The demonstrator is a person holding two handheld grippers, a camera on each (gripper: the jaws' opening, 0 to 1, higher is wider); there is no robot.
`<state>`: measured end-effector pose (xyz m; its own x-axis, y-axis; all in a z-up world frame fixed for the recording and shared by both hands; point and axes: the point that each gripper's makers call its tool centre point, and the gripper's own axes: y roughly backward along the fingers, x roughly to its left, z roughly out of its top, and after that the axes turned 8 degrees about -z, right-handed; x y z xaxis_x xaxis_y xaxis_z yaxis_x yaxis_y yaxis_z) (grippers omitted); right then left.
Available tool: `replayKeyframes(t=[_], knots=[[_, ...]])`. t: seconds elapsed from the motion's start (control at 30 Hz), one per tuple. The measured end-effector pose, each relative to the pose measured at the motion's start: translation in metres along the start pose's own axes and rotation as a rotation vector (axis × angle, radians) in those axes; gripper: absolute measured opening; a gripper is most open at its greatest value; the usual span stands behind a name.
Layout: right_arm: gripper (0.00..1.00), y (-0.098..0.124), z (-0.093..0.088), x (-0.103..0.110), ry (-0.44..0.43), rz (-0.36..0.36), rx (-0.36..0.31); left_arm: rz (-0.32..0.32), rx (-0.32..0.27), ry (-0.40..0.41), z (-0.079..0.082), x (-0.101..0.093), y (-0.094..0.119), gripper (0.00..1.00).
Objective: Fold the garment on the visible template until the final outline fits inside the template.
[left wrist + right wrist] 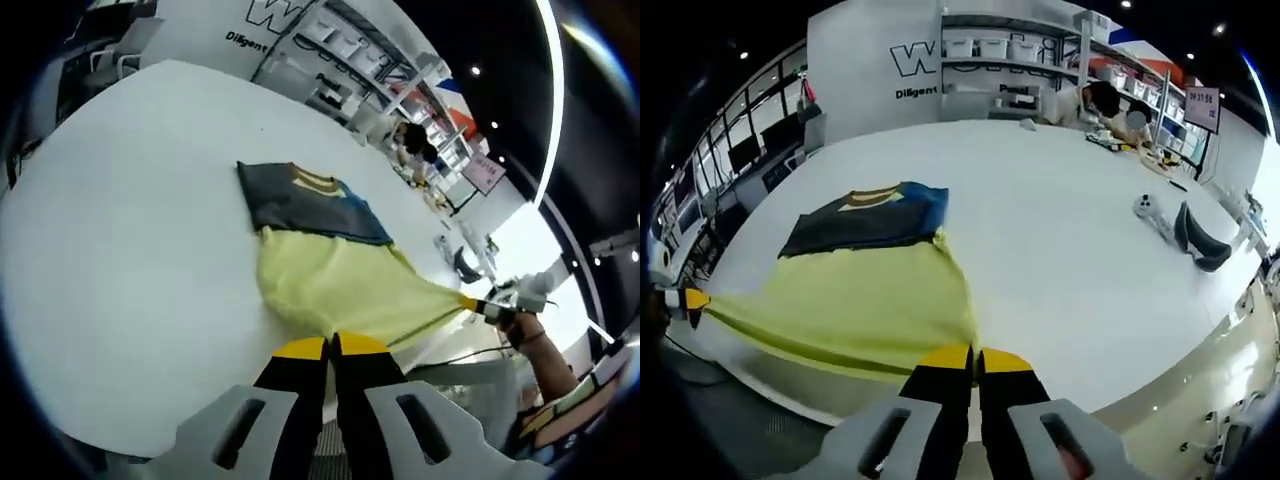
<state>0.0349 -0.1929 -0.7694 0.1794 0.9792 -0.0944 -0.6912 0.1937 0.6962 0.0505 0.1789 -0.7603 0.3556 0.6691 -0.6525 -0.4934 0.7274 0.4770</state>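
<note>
A garment lies on the white table (120, 230), with a dark navy top part (300, 200), a striped collar and a pale yellow lower part (340, 285). My left gripper (332, 347) is shut on the yellow hem at one corner. The other hem corner is pulled out to the right, where my right gripper (492, 308) pinches it, held by a person's hand (535, 345). In the right gripper view, my right gripper (976, 358) is shut on the yellow fabric (860, 300), and the left gripper (688, 298) holds the far corner. The hem is stretched taut between them, off the table's near edge.
A white handheld device (1148, 208) and a black curved object (1198, 240) lie on the table's right side. Seated people (1105, 100) and small items are at the far edge. Shelving (1010, 60) stands behind. The table edge (1120, 395) runs close to my grippers.
</note>
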Motion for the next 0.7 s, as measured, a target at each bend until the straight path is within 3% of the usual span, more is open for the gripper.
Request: replayKeyframes(t=[0.5,0.7], knots=[[0.0,-0.006,0.06,0.013,0.046,0.027,-0.127,0.017,-0.143,-0.047,0.054,0.002,-0.004,0.0],[0.0,-0.014,0.077,0.017,0.058,0.035,-0.158,0.045,-0.184,-0.129,0.076,0.003,-0.007,0.0]])
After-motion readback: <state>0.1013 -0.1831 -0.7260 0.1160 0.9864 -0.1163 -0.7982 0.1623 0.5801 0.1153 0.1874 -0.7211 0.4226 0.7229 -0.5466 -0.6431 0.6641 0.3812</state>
